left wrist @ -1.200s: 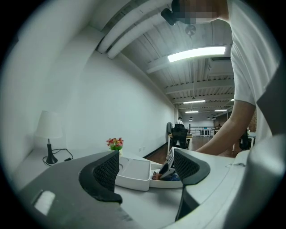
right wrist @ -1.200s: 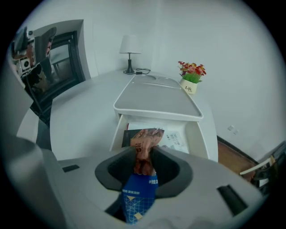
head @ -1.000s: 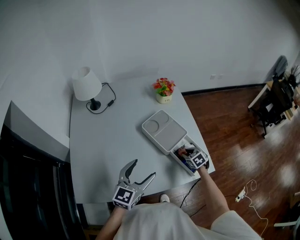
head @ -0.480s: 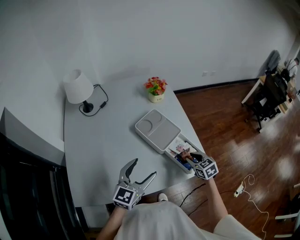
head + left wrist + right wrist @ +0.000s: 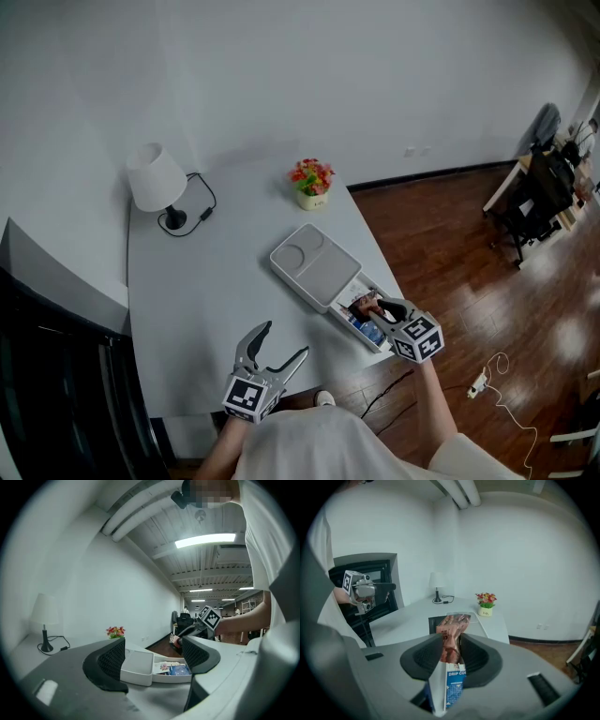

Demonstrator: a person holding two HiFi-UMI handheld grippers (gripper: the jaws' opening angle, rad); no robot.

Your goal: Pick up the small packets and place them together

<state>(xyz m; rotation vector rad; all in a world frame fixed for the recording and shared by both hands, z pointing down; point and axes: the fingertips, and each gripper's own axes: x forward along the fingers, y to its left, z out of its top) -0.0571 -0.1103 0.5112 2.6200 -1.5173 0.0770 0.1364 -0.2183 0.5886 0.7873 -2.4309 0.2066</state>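
Right tool [image 5: 451,644] pinches a reddish packet [image 5: 451,629] above the box [image 5: 367,279], probably for regrouping; left tool [image 5: 284,339] gapes wide, empty, spare over the table [image 5: 206,281]

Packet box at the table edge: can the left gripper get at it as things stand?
Probably yes. The left gripper is open and empty, with only bare table between it and the packet box. The right gripper, shut on packets, hangs over the box and might crowd it.
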